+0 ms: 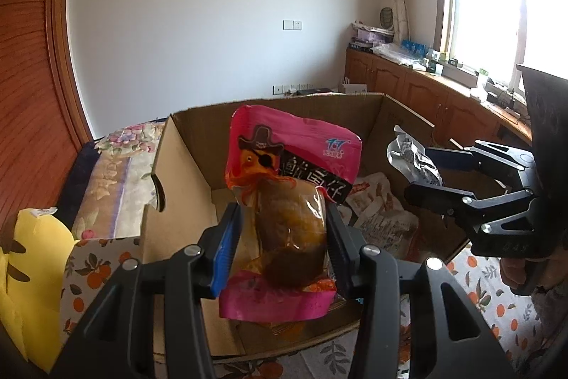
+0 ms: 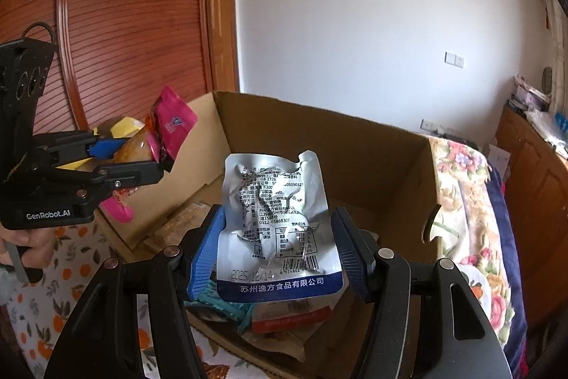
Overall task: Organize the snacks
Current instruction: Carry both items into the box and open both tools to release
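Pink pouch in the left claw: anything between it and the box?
Nothing visible. The pink pouch, clamped in the left claw, hangs over the open cardboard box, whose flaps stand clear. Other snack packs lie inside.

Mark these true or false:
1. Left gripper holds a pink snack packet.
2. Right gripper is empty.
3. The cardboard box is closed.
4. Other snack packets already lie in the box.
1. True. The left gripper is clamped on the pink snack packet.
2. False. The right gripper grips a silver packet with printed text facing the camera.
3. False. The cardboard box is open at the top, with both packets held over it.
4. True. Several packets lie on its bottom.
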Action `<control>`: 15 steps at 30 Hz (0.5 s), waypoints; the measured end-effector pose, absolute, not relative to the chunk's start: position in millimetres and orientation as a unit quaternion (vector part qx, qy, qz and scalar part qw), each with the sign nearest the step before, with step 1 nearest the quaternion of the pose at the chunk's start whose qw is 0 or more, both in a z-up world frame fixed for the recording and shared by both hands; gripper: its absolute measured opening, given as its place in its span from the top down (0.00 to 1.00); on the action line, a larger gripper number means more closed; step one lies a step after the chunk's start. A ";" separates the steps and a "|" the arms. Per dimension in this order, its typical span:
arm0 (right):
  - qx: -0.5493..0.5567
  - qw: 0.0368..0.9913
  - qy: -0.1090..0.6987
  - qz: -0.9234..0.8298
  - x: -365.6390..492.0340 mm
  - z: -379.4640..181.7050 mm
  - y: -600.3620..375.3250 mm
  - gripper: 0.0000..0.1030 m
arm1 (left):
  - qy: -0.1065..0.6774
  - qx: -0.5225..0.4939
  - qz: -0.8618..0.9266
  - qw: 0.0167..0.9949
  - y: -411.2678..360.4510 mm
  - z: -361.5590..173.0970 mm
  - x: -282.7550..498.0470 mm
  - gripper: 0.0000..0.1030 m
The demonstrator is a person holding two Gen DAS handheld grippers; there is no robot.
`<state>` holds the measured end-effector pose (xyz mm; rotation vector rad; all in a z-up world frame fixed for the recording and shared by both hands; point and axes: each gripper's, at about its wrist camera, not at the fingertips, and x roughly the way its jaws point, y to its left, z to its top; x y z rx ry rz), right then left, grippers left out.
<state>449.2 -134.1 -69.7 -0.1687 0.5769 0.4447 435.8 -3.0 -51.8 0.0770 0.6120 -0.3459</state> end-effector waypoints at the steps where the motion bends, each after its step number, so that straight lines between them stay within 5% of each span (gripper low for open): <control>1: -0.082 0.930 0.284 0.218 450.0 -70.6 -133.3 0.39 | 0.302 0.037 -0.169 0.937 -3.6 -53.4 436.4 0.55; 15: -0.080 0.931 0.281 0.217 450.8 -77.0 -133.4 0.39 | 0.310 0.037 -0.168 0.935 -6.5 -61.3 440.3 0.53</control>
